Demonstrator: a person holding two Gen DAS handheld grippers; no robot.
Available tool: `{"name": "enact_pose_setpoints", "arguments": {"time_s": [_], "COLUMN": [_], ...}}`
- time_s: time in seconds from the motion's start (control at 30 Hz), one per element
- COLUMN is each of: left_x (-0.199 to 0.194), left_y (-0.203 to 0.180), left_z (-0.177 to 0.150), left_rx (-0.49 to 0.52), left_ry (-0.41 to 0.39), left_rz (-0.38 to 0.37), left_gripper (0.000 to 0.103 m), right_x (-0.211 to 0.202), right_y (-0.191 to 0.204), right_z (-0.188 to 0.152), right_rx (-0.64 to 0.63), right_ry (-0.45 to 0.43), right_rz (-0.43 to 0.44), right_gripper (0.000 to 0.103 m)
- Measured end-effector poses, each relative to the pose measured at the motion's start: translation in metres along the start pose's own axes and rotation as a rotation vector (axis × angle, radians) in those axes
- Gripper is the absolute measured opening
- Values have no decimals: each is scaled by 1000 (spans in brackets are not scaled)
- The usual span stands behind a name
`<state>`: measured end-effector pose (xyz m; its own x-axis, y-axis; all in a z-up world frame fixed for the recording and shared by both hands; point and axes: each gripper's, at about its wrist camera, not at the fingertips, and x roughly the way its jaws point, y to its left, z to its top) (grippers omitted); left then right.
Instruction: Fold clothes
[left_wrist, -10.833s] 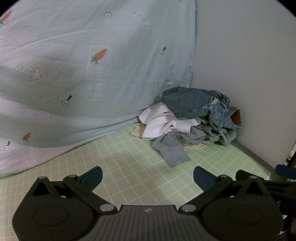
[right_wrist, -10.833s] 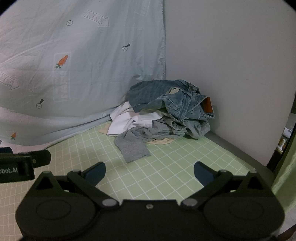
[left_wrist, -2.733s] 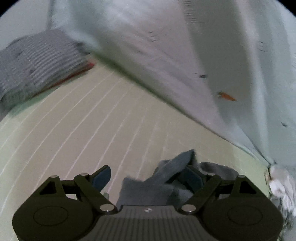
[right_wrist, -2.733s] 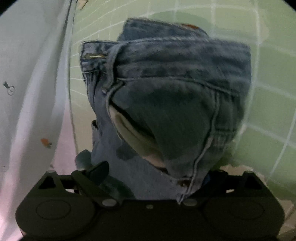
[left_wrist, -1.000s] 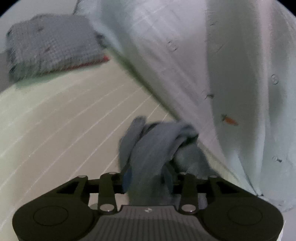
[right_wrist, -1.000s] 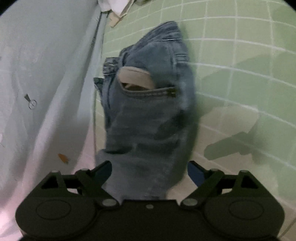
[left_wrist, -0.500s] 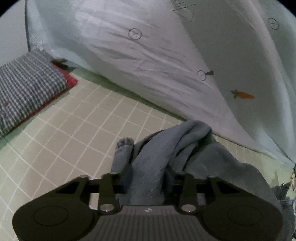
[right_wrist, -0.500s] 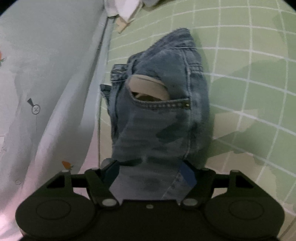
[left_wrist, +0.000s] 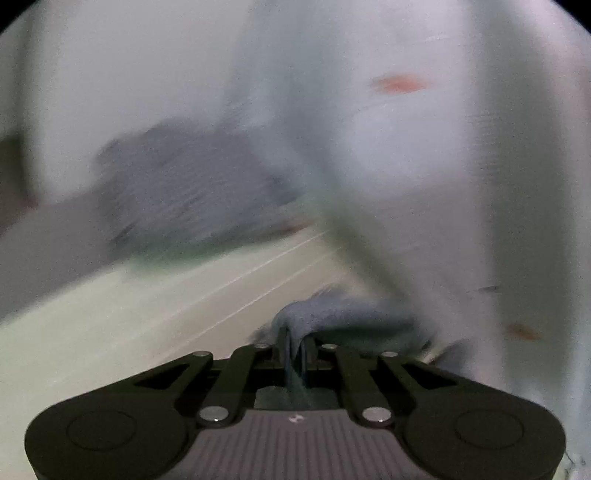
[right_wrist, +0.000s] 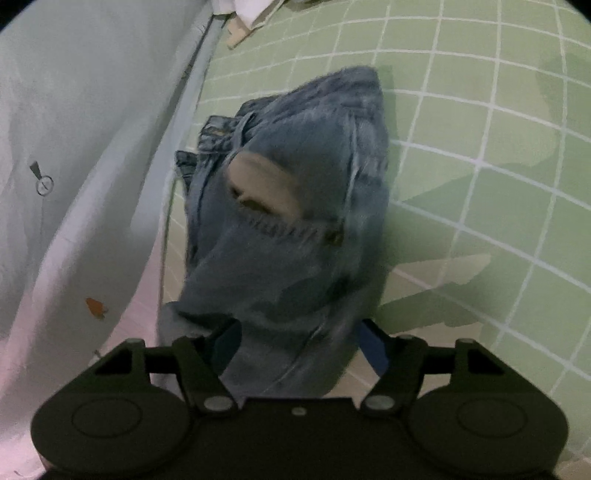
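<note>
Green-checked sheeting (right_wrist: 480, 110) covered the bed, and a pale cloth printed with carrots (right_wrist: 74, 147) hung along its far edge like a backdrop. A heap of white and tan clothing (right_wrist: 247, 14) lay at the far end of that edge. In the blurred left view a grey checked bundle (left_wrist: 177, 184) sat near the bed's far left corner; whether it was a folded garment could not be told.

Over the bed hung the jeans (right_wrist: 295, 203), bunched, a pale pocket lining turned out. The right gripper (right_wrist: 299, 347) had its fingers partly spread around the lower denim, apparently not clamped hard. The left gripper (left_wrist: 295, 347) had its fingers drawn tight together on a thin pinch of blue-grey fabric (left_wrist: 325, 310), probably another part of the same jeans, though blur left that unsure.

Risks, as a judgement: with the right fingers loose, heavy denim could slide out and drop in a heap. The left grip held only a small bite, so a quick swing might tear it free. Twisted legs could also land crooked, or snag the hanging cloth and drag it onto the bed.
</note>
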<state>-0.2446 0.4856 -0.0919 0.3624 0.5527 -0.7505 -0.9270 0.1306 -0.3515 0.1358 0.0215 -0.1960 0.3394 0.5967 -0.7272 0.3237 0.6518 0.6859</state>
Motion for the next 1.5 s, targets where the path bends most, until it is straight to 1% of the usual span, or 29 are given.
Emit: {"name": "enact_pose_setpoints", "arguments": {"time_s": [0.03, 0.07, 0.13, 0.17, 0.23, 0.3, 0.33, 0.4, 0.43, 0.5, 0.57, 0.6, 0.63, 0.67, 0.7, 0.73, 0.8, 0.87, 0.93, 1.07, 1.2, 1.3, 1.33, 1.4, 1.47, 1.5], "left_x": [10, 18, 21, 17, 5, -4, -8, -10, -4, 9, 28, 38, 48, 56, 61, 65, 73, 76, 77, 82, 91, 103, 107, 114, 119, 120], "left_y": [19, 36, 59, 61, 51, 36, 28, 17, 11, 0, -3, -4, -5, -5, -6, -6, -4, -1, 3, 16, 23, 21, 17, 9, 0, -5], "left_z": [-6, -12, -23, -26, -25, -19, -16, -12, -12, -12, -16, -19, -22, -22, -23, -24, -23, -20, -23, -24, -19, -12, -10, -7, -7, -9], "left_rx": [-75, -136, -210, -203, -134, -64, -43, -29, -41, -67, -131, -161, -184, -199, -206, -212, -226, -251, -286, -321, -292, -261, -235, -183, -122, -80], "left_ry": [67, 136, 200, 197, 142, 80, 50, 38, 67, 126, 215, 247, 271, 277, 273, 268, 258, 245, 235, 223, 191, 183, 183, 177, 184, 184], "left_rz": [74, 113, 113, 105, 93, 43, -16, -134, -184, -285, -330, -346, -346, -331, -308, -284, -263, -248, -232, -200, -143, -117, -99, -70, -55, -45], "left_gripper": [6, 6, 8, 12, 12, 15, 19, 25, 30, 34, 40, 41, 44, 45, 46, 49, 55, 65, 68, 68, 68, 68, 68, 71, 80, 81], "right_x": [0, 1, 2, 2, 3, 6, 7, 10, 10, 8, 7, 6, 6, 5, 4, 4, 3, 1, 0, 6, 11, 12, 13, 13, 13, 13], "right_y": [-1, -3, -4, -5, -3, -1, 0, 3, 5, 6, 4, 2, 0, -2, -4, -7, -11, -15, -20, -19, -14, -10, -9, -6, -3, -1], "right_z": [-1, -2, -3, -3, -4, -4, -5, -5, -6, -6, -5, -5, -5, -5, -4, -4, -4, -4, -3, 2, 6, 9, 10, 13, 16, 17], "right_rx": [-1, -1, 5, 8, 16, 26, 31, 41, 44, 53, 66, 75, 83, 92, 101, 110, 127, 145, 162, 156, 136, 126, 121, 109, 97, 91], "right_ry": [4, 10, 24, 27, 30, 33, 34, 37, 34, 26, 18, 15, 11, 8, 4, 1, -6, -13, -19, -29, -38, -47, -54, -68, -82, -88], "right_rz": [-5, -9, -10, -6, 5, 21, 29, 45, 56, 78, 86, 80, 73, 67, 61, 55, 42, 30, 18, 28, 31, 30, 25, 16, 6, 1], "right_gripper": [72, 72, 72, 72, 72, 72, 72, 72, 72, 72, 70, 68, 65, 63, 62, 62, 62, 63, 63, 64, 66, 67, 68, 69, 70, 72]}}
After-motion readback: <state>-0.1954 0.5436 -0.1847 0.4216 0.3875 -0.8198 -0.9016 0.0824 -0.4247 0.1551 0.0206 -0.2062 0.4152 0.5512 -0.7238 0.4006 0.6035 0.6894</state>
